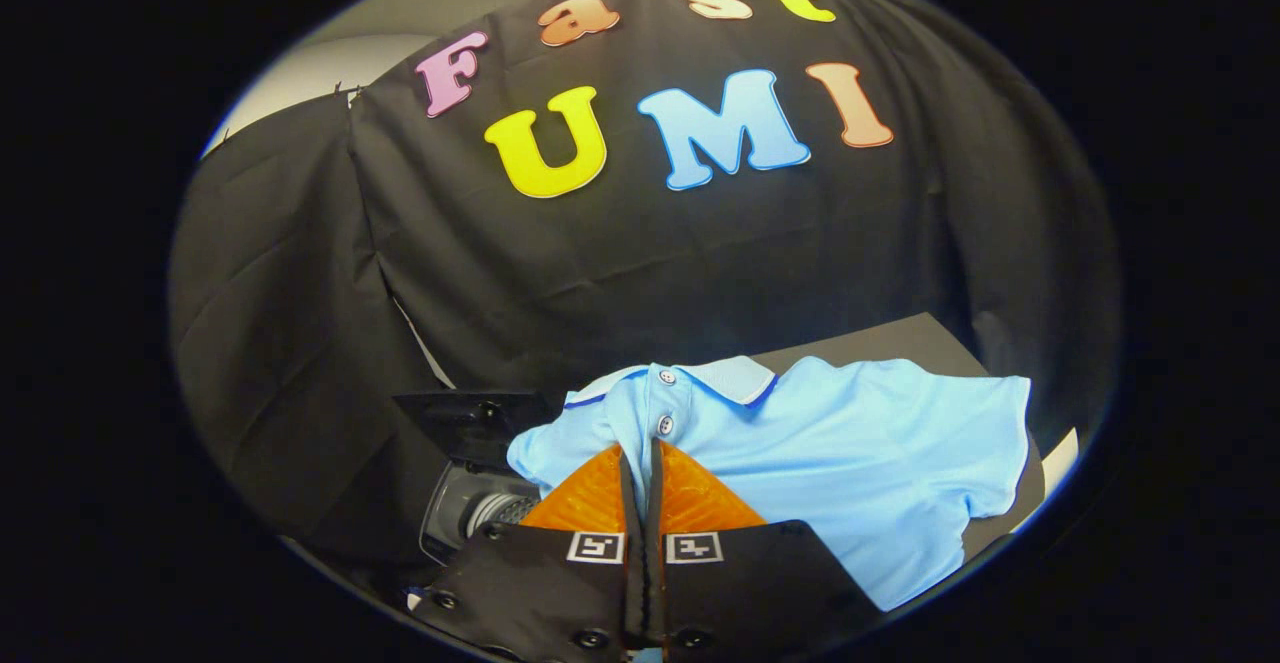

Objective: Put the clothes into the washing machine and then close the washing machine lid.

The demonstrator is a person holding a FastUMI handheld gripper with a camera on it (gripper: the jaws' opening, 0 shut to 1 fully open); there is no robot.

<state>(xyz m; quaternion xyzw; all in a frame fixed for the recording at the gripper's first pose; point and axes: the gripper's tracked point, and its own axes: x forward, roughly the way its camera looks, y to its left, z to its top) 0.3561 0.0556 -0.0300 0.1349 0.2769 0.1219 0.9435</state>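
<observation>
the jaws are closed almost to touching, with only a thin dark slit between them, and their tips meet at the button strip of the shirt (850, 443), just under the lower button. a ridge of cloth rises right at the tips, so it looks as though a fold of the shirt is pinched between them, though how much cloth is inside the slit cannot be told. the gripper (640, 463) points forward and slightly down over the shirt.

the shirt is a light blue polo with a collar edged in darker blue and two small buttons. it lies spread on a dark counter (900, 335), collar toward the booth wall, one short sleeve stretched out beyond the jaws to one side and the other sleeve bunched beside them. just beside that bunched sleeve, lower than the counter, sits the washing machine (470, 503): a grey opening with its dark lid (470, 421) standing raised, so the way in appears open.

the shirt should be light, soft and limp. it will sag and trail when lifted, and thin knit cloth can slide out of a shallow pinch. the button strip is a sensible place to take hold, since the doubled cloth there is thicker and gives more to bite on. a hanging sleeve or hem may catch on the rim of the opening.
</observation>
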